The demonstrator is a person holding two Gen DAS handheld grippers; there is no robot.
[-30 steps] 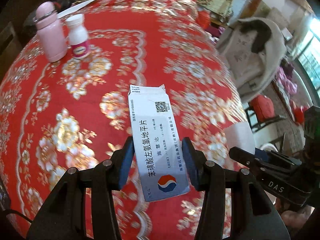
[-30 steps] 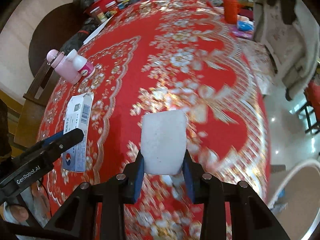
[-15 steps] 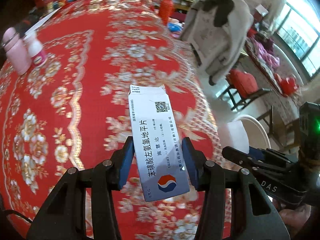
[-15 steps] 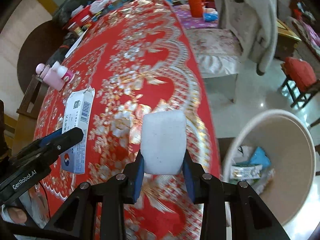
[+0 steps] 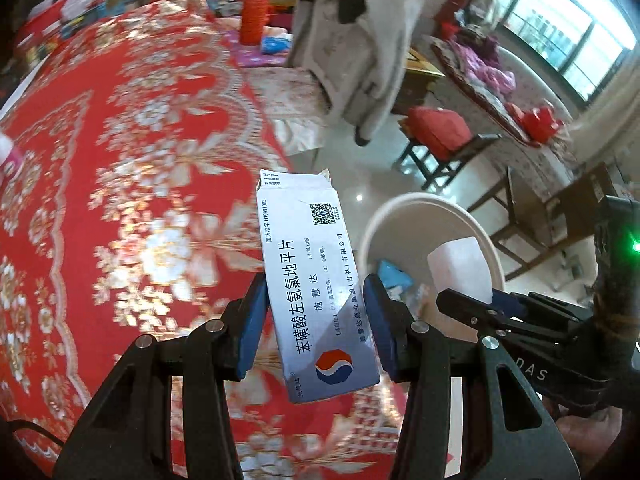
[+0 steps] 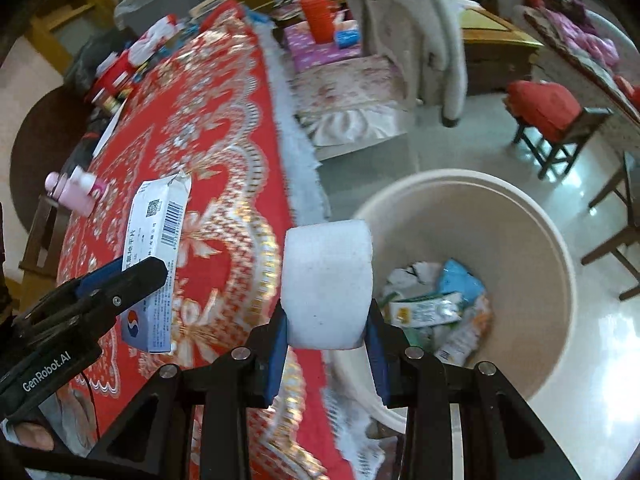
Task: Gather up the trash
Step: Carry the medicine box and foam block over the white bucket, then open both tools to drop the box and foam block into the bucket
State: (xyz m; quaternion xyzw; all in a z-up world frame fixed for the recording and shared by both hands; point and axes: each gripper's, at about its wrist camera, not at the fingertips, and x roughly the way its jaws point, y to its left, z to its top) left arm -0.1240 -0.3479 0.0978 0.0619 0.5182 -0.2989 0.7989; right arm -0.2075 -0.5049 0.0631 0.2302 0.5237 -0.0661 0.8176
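The left gripper (image 5: 316, 322) is clamping a white medicine box (image 5: 316, 280) between its blue pads (image 5: 250, 326) — the jaws are standing narrow, pressing flat on the two long sides of the box near its lower half, and the box is sticking up and forward with its torn top flap uppermost. The box is hanging in the air over the edge of the table, above the red and gold cloth (image 5: 132, 200), not touching it. The right gripper (image 6: 326, 336) is gripping a white foam block (image 6: 326, 284); its jaws are set a little wider, closing on the lower sides of the block, whose upper part is bulging clear above the pads (image 6: 277, 340). The block is hovering beside the table edge, just at the near rim of a beige bin (image 6: 532, 240) standing on the floor to the right. The bin is holding wrappers and packets (image 6: 436, 308) at its bottom. In the left view the block (image 5: 460, 268) is showing in front of the bin (image 5: 404, 208), with the box just to its left. In the right view the box (image 6: 160, 248) is showing over the cloth (image 6: 224, 160), well left of the bin — a pink bottle (image 6: 70, 196) is standing farther back on the table.
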